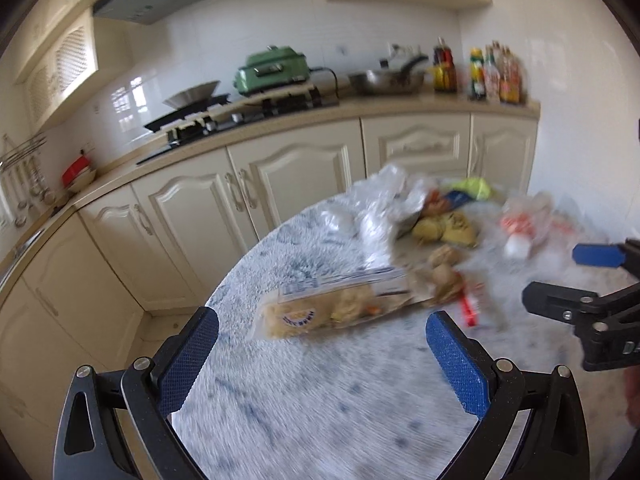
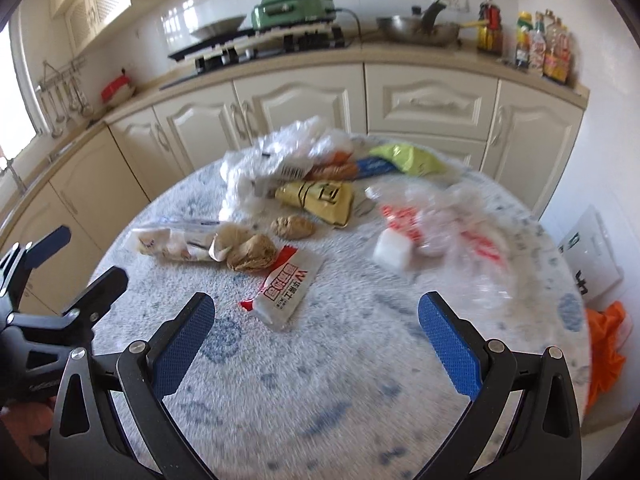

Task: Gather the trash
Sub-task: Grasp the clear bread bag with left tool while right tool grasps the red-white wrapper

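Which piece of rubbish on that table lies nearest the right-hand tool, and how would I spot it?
Start at the round table with the fuzzy white-and-blue cover. Near its middle, just ahead of the right gripper, lies a flat white sachet. Only this one has red ends and bold red lettering; the crumpled brown paper balls beside it are plain.
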Motion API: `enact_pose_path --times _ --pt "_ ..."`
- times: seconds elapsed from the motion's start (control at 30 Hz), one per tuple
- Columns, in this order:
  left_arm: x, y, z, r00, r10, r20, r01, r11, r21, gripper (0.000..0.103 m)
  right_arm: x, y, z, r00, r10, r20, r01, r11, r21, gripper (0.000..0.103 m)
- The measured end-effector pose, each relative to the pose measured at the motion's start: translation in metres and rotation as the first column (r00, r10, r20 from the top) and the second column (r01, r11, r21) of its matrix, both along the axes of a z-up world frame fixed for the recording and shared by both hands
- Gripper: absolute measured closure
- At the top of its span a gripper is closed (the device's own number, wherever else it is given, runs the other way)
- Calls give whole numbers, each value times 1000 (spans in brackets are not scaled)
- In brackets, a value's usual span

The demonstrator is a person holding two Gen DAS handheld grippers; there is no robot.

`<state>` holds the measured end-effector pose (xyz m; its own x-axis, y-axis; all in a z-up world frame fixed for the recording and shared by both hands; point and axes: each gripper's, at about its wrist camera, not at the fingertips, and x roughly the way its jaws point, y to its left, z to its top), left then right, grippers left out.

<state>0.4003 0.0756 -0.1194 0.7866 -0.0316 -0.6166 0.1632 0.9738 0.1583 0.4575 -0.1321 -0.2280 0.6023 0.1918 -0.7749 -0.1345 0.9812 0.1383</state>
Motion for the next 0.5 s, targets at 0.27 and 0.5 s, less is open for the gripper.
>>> enact_pose_path --times 0.27,0.5 --pt "73 -2 -26 982 -189 -17 189 971 143 1 26 17 -24 998 -26 -57 24 999 -27 0" --pt "119 -12 -66 908 -395 -138 416 889 191 0 40 29 -42 994 -38 -103 31 997 -69 14"
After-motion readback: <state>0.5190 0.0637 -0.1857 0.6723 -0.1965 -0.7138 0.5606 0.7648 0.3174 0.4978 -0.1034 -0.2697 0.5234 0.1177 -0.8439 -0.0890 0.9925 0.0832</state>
